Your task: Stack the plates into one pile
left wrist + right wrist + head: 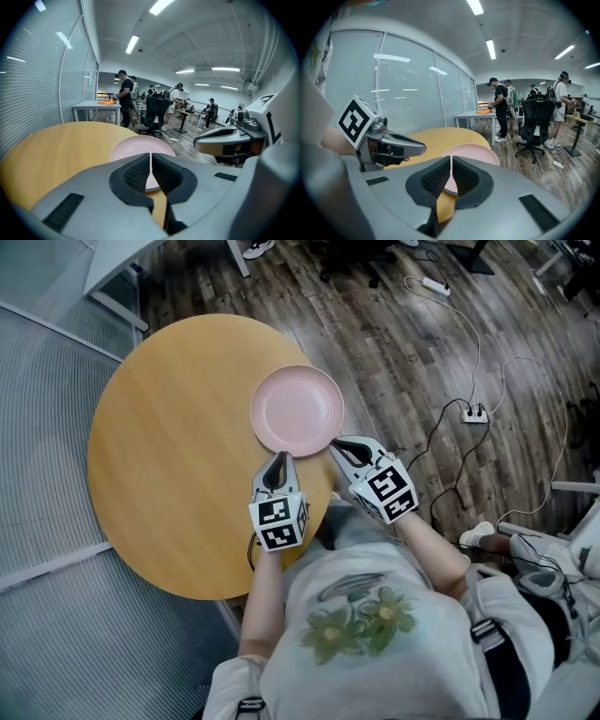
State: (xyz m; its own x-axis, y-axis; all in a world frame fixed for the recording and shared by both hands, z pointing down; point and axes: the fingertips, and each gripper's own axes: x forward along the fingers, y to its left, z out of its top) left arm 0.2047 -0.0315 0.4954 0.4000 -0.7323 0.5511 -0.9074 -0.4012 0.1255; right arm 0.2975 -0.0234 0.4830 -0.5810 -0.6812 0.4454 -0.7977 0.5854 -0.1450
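Note:
A pink plate (pixel 296 411) lies on the round wooden table (pixel 169 465), near its right edge. My left gripper (pixel 279 457) hovers just short of the plate's near rim, jaws shut and empty. My right gripper (pixel 335 442) sits at the plate's near right rim, over the table edge, also shut with nothing between its pads. In the left gripper view the plate (pixel 136 145) shows beyond the shut left gripper (pixel 150 158), with the right gripper (pixel 224 141) off to the right. In the right gripper view the plate (pixel 474 154) lies past the closed right gripper (pixel 451 161), and the left gripper (pixel 393 146) is at the left.
Beyond the table's right edge is wood floor with cables and a power strip (pixel 476 412). A white desk (pixel 120 268) stands at the far left. A glass wall (pixel 408 93), an office chair (pixel 534 117) and several standing people fill the background.

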